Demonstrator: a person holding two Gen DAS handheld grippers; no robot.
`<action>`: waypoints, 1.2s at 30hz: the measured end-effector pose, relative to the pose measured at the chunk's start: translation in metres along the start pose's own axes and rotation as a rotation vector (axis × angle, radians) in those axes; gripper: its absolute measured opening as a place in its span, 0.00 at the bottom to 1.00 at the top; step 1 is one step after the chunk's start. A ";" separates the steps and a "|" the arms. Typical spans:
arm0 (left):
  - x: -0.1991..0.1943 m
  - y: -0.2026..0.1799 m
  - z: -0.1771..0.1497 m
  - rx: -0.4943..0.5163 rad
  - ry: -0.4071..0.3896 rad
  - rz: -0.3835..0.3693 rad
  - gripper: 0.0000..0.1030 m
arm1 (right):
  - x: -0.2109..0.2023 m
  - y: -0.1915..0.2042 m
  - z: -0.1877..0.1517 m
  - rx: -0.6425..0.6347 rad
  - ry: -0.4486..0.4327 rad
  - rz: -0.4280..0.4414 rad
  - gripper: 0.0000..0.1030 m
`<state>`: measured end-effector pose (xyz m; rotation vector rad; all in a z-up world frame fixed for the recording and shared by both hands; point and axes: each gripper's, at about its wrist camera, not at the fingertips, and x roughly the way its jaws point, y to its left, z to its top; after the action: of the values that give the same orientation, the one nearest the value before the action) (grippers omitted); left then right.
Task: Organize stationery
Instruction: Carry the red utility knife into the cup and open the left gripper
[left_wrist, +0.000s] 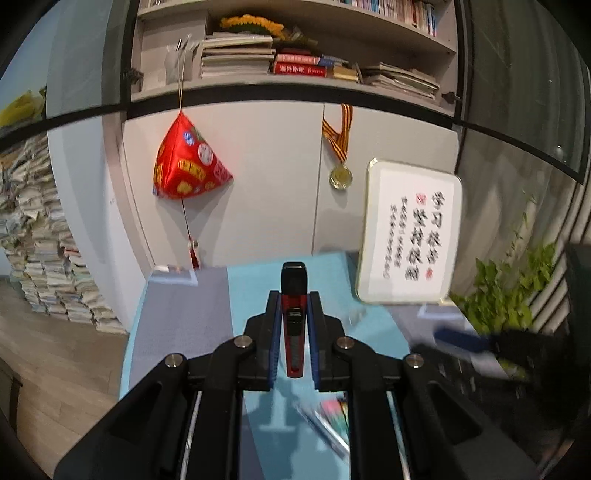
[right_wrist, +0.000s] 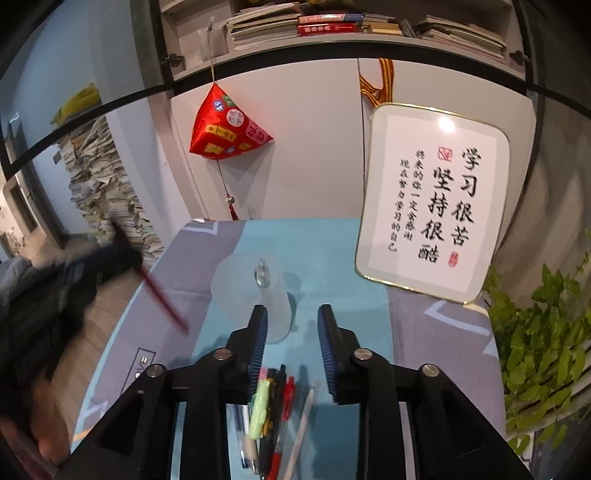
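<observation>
My left gripper (left_wrist: 293, 295) is shut on a red and black utility knife (left_wrist: 294, 325), held above the table with its black end pointing forward. In the right wrist view the left gripper (right_wrist: 110, 254) is a blur at the left with the red knife (right_wrist: 162, 299) sticking out. My right gripper (right_wrist: 291, 310) is open and empty, above a pile of pens (right_wrist: 273, 413) lying on the blue mat (right_wrist: 332, 251). A frosted translucent cup (right_wrist: 255, 295) stands just ahead of its fingers. In the left wrist view, blurred pens (left_wrist: 328, 417) lie below the gripper.
A framed calligraphy sign (right_wrist: 432, 203) leans at the back right of the table. A green plant (right_wrist: 546, 350) is at the right edge. A red hanging ornament (right_wrist: 229, 129) and a medal (left_wrist: 340, 177) hang on the cabinet behind. Paper stacks (right_wrist: 103, 184) stand left.
</observation>
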<state>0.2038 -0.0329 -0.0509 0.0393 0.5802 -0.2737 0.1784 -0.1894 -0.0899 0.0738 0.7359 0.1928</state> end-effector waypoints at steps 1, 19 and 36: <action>0.005 -0.002 0.005 0.006 -0.008 0.011 0.12 | 0.000 -0.002 -0.003 0.002 0.004 0.001 0.28; 0.075 -0.011 -0.005 0.010 0.091 0.041 0.12 | 0.020 -0.034 -0.039 0.090 0.101 0.015 0.28; 0.083 -0.006 -0.020 0.003 0.155 0.046 0.13 | 0.032 -0.037 -0.050 0.121 0.162 0.022 0.28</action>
<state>0.2584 -0.0565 -0.1128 0.0768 0.7321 -0.2280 0.1734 -0.2193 -0.1525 0.1830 0.9083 0.1761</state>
